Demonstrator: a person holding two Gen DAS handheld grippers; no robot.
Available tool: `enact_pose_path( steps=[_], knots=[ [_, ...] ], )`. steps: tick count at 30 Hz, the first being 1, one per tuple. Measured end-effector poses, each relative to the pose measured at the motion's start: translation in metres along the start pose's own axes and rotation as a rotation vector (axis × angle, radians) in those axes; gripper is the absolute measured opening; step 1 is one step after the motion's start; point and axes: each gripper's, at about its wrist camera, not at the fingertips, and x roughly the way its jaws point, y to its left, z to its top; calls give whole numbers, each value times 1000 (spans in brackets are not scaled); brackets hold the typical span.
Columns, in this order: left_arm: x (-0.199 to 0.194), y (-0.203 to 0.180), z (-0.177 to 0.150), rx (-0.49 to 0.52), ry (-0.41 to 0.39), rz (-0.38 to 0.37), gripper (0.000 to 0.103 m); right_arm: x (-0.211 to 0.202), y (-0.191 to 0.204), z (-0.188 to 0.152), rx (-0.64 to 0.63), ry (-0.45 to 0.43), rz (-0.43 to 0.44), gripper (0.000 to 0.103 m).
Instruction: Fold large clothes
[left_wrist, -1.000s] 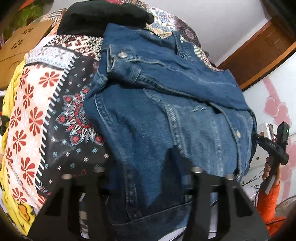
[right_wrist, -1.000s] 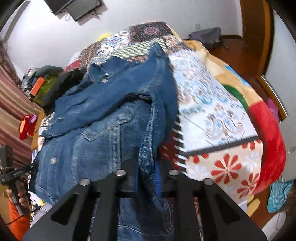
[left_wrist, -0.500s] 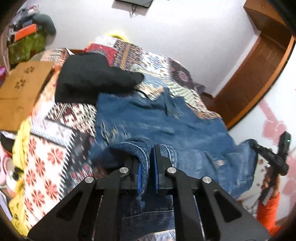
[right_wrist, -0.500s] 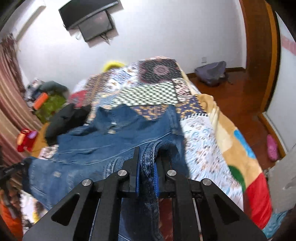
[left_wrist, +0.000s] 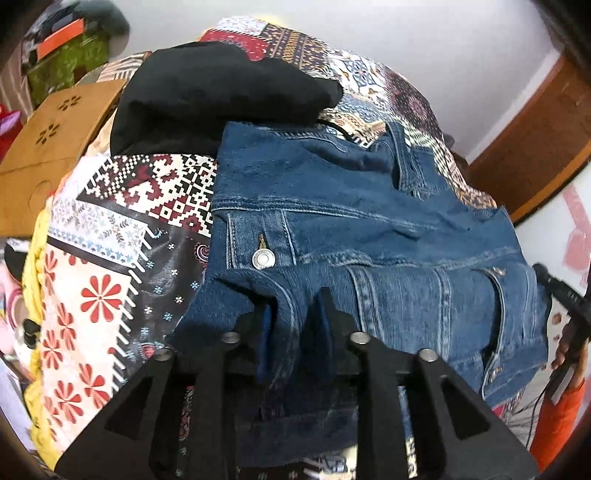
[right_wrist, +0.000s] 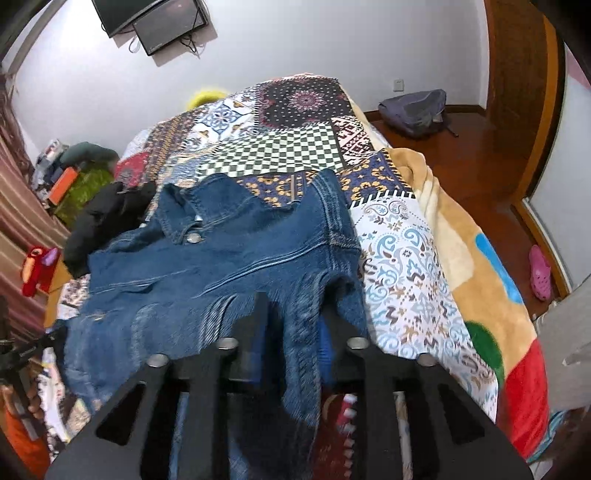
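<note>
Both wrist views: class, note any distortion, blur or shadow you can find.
Left wrist view: fisheye bends the edges, dark corners, denim jacket slightly smeared. Right wrist view: same curved edges, wall-mounted screen bowed, jacket sharper, shadow under its near fold.

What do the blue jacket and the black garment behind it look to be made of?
Blue jacket: denim by its look, with faded twill, pale topstitched seams and a shiny metal button. Black garment: soft matte fabric, possibly fleece or knit; too blurred to tell.
</note>
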Motion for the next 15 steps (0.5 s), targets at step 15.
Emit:
enact_pose_path(
  steps=[15],
  knots=[
    [-37, 12, -47, 31, 5, 15, 56, -21, 4, -58, -14, 92, 21, 58]
  ],
)
